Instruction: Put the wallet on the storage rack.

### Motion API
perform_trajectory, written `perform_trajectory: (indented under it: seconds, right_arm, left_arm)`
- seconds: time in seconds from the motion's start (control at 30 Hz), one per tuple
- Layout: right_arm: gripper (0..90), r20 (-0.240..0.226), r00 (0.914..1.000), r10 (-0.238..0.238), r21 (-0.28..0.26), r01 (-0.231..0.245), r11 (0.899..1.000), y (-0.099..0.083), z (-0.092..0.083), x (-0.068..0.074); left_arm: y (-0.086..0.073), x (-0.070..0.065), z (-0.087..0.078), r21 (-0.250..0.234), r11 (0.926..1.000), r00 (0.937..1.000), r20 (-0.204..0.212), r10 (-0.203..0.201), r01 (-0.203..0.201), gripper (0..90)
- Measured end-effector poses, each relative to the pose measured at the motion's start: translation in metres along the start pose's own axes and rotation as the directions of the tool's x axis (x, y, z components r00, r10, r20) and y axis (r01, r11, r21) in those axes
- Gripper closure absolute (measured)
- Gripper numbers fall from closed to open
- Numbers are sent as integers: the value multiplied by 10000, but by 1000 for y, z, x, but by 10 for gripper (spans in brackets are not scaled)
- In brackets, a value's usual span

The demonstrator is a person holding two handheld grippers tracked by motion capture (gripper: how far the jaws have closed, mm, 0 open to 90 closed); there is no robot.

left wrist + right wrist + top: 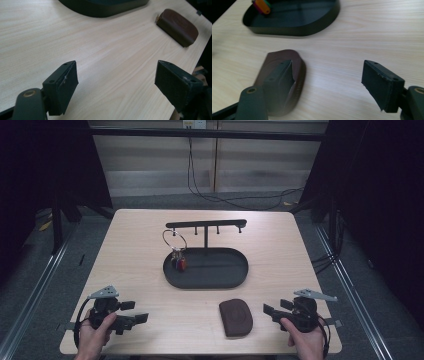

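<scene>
A brown zipped pouch (235,317) lies flat near the table's front edge, between my two grippers. My right gripper (269,311) rests just right of it, jaws wide apart and nothing between them; in the right gripper view its left jaw overlaps the pouch (284,75). My left gripper (134,312) sits at the front left, open over bare wood, with the pouch (178,27) far off at its upper right. A black oval tray (235,275) with a T-shaped hanger bar (206,224) stands mid-table. A metal ring (174,240) with coloured tags (179,263) hangs from the bar.
The light wooden table (135,250) ends close behind both hands. Dark curtains flank the table, and cables run across the floor beyond its far edge. The tray's rim (294,31) lies ahead of the right gripper, past the pouch.
</scene>
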State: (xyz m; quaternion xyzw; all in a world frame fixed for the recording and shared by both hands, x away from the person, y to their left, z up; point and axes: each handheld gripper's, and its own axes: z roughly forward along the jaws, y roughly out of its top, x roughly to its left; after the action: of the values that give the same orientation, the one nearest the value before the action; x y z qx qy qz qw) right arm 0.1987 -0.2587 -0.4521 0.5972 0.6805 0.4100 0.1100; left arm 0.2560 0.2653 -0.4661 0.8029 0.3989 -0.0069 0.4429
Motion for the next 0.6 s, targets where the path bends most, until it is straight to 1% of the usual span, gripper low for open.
perform_trajectory:
  seconds: [0.03,0.13,0.17,0.2,0.23,0.27,0.33,0.37,0.4,0.47,0.53,0.57,0.6]
  right_arm:
    - [306,60,9999,107,606,-110,9981,3,3,5]
    - [308,-327,9992,-212,863,240,9960,7,8,11]
    - [308,-327,9992,-212,863,240,9960,7,8,11]
    - [308,-587,9977,-339,1067,400,9935,11,14,15]
    - [308,-587,9977,-339,1067,400,9935,11,14,15]
    - [308,-468,9968,-653,1411,713,9874,16,18,21]
    - [286,-427,9957,-817,1674,878,9820,19,20,25]
    - [249,-486,9951,-865,1888,942,9775,22,22,28]
    - [231,-531,9949,-853,2056,944,9741,24,23,30]
    - [227,-704,9938,-862,2347,1005,9669,27,26,32]
    - [219,-660,9945,-815,2443,953,9650,29,27,34]
    - [211,-692,9948,-745,2773,909,9565,32,31,37]
    - [210,-668,9952,-715,2868,877,9540,33,32,37]
  left_arm:
    - [0,-1,-2,-43,10000,10000,22,51,-51,184]
    - [-1,-1,-3,-86,9999,10000,41,69,-69,184]
    - [-1,-2,-4,-147,9999,10000,-61,75,-76,184]
    - [-2,-2,-6,-236,9997,10000,-54,59,-60,184]
    - [-2,-2,-6,-236,9997,10000,-54,59,-60,184]
    - [-3,-3,-7,-231,9997,9999,-60,104,-105,184]
    - [-4,-4,-8,-253,9996,9999,-95,96,-99,184]
    - [-5,-4,-8,-198,9997,9999,-66,141,-142,184]
    - [-7,-5,-8,-154,9998,9999,-27,148,-149,183]
    - [-7,-6,-8,-135,9996,9997,8,241,-241,180]
    - [-6,-7,-8,-126,9995,9996,9,283,-283,180]
    - [-5,-7,-7,-124,9993,9993,46,363,-362,179]
    - [-5,-7,-7,-124,9993,9993,46,363,-362,179]
